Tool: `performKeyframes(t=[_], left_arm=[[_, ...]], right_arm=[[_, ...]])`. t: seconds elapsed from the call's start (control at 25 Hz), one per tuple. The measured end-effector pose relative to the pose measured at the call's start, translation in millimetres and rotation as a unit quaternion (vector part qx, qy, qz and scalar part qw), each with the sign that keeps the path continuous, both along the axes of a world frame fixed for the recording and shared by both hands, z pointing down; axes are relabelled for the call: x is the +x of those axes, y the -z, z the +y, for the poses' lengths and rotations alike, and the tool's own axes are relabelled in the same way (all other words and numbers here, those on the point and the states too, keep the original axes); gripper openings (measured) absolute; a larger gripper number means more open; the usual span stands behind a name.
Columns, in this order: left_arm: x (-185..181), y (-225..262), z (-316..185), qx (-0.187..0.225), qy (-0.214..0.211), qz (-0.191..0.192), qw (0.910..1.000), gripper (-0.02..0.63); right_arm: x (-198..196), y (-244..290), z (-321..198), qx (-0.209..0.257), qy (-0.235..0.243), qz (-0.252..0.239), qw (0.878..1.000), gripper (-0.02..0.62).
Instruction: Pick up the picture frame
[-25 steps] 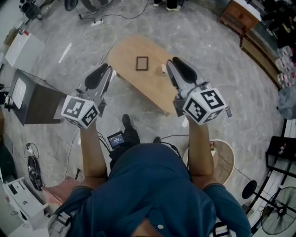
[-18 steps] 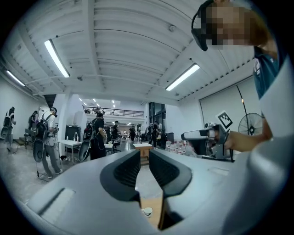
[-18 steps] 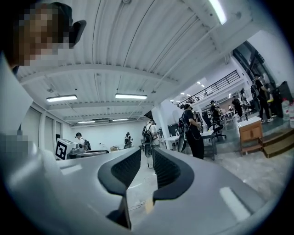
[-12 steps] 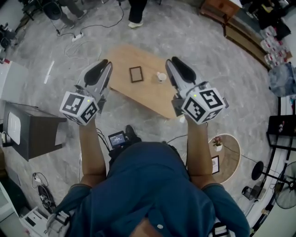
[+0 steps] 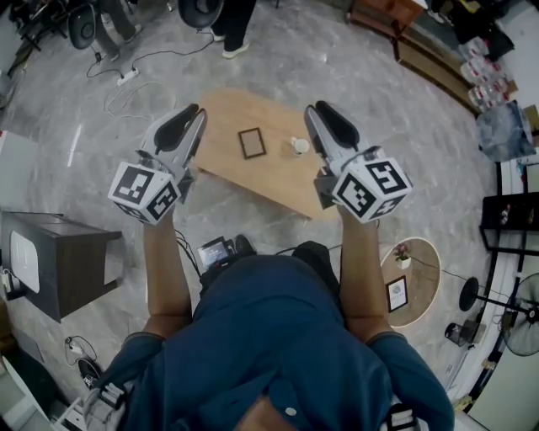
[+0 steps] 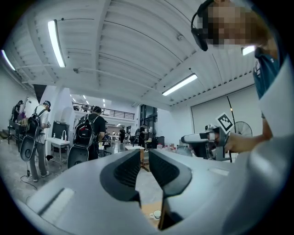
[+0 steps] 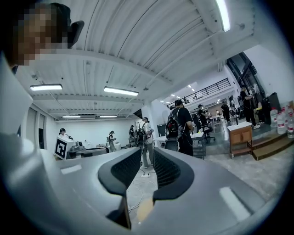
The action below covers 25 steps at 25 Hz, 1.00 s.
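The picture frame [image 5: 251, 143], small and dark-edged, lies flat on the oval wooden table [image 5: 244, 181] in the head view. A small white cup [image 5: 300, 146] stands just to its right. My left gripper [image 5: 189, 114] is held level above the table's left end, and my right gripper [image 5: 315, 112] above its right side. The frame sits between the two and well below them. Both look shut with nothing held. The left gripper view looks along its jaws [image 6: 143, 158] across the room, and only the cup [image 6: 157, 214] shows beneath them. The right gripper view [image 7: 147, 158] misses the frame entirely.
A dark cabinet [image 5: 59, 261] stands on the floor at the left. At the right, a small round side table [image 5: 413, 282] carries a plant and another small frame. People stand beyond the table [image 5: 227, 25], with cables on the floor and wooden furniture [image 5: 396, 21] at the top right.
The table and frame have slid lower and toward the middle of the head view, now lying between the two grippers. Both grippers stay shut and level.
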<state>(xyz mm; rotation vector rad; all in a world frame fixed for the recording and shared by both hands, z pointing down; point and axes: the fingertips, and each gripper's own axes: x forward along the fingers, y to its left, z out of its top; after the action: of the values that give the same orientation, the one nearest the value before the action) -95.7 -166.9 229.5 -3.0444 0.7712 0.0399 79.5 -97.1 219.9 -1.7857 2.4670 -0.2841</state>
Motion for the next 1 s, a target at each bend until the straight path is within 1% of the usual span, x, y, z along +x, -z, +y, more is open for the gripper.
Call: performKeyframes(t=[0.2,0.32,0.68,0.88,1.0], left_arm=[[-11,-3,-17,-0.006,0.01,0.008,0.9999,0.057],[-21,-2,-26,-0.008,0.025,0.009,0.9996,0.057],[-38,-12,-59,-0.021,0.074,-0.002,0.997,0.057],[-43,-21,-81,-0.035,0.096,-0.01,0.9947,0.057],[-40,-28,-95,-0.046,0.101,-0.013,0.9937,0.057]], right_arm=[[-9,0,-24,-0.005,0.011,0.008,1.0,0.069],[-15,2,-40,-0.004,0.025,0.01,1.0,0.069],[-13,-7,-99,-0.006,0.069,0.0,0.998,0.069],[-18,-22,-137,-0.022,0.097,-0.01,0.995,0.069],[-16,-30,-155,-0.034,0.103,-0.014,0.994,0.069]])
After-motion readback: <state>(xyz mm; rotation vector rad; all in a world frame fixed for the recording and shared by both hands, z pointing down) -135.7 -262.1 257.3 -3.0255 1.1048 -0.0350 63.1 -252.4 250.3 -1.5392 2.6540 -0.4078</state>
